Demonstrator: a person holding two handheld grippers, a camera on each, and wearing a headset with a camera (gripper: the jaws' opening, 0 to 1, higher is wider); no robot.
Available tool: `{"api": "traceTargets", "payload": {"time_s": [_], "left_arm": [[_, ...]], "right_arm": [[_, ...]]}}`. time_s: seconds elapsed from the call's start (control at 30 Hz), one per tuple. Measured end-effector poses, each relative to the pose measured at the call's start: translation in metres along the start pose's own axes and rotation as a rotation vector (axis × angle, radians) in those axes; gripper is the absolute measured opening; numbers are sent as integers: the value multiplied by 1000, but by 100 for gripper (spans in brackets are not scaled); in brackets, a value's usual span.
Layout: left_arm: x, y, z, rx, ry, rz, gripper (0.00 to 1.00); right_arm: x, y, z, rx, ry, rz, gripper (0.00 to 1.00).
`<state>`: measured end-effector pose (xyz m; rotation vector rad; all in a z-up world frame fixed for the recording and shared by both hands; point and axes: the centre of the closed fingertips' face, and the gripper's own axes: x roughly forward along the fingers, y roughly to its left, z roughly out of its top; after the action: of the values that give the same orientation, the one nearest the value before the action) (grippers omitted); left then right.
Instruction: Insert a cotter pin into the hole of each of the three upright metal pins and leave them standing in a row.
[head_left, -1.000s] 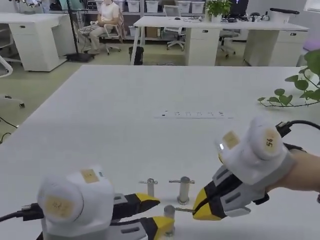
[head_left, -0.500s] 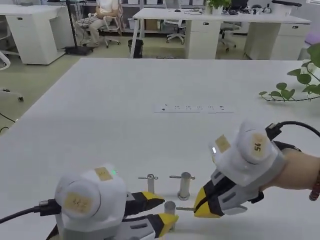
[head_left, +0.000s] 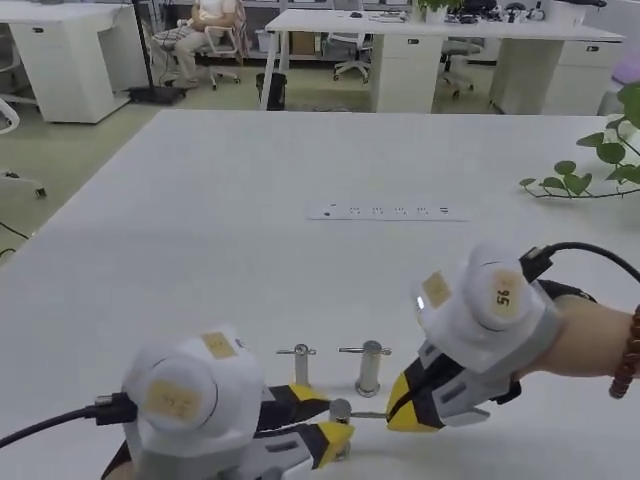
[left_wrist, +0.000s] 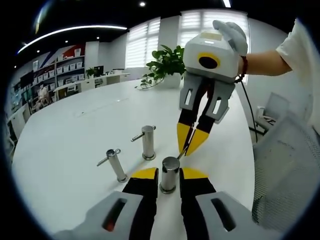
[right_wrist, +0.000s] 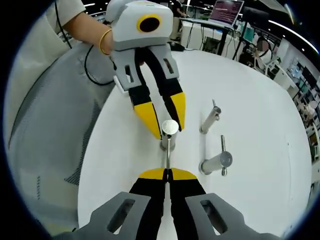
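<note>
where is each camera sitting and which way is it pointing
Head view: worn on the head, looking down at the table; left gripper, right gripper, a forearm show.
Left gripper view: on the left gripper, looking along jaws clamping the bare metal pin, toward the right gripper.
Right gripper view: on the right gripper, holding a cotter pin, facing the left gripper.
Shared: that metal pin.

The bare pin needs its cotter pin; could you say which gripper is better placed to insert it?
Right: the right gripper holds the cotter pin, tip at the pin; the left gripper clamps that pin.
</note>
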<state>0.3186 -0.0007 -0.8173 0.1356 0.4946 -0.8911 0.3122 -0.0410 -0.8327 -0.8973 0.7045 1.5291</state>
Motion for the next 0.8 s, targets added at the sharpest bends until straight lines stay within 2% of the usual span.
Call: {"api": "traceTargets", "payload": {"time_s": [0.13,0.57,0.63,0.8], "left_arm": [[2,-1,-1,2,1,-6,12],[1,-2,-2,-3,3,-7,12],[1,-2,-2,-5,2,-7,12],[1,-2,-2,-22,-6,-7,12]], "right_arm": [[-1,0,1,-1,1,-3,3],[0,0,10,-17,-3,-2,3],[1,-1,10,-34,16,-4,3],[0,-1,11,-27,22,-5,3]]}}
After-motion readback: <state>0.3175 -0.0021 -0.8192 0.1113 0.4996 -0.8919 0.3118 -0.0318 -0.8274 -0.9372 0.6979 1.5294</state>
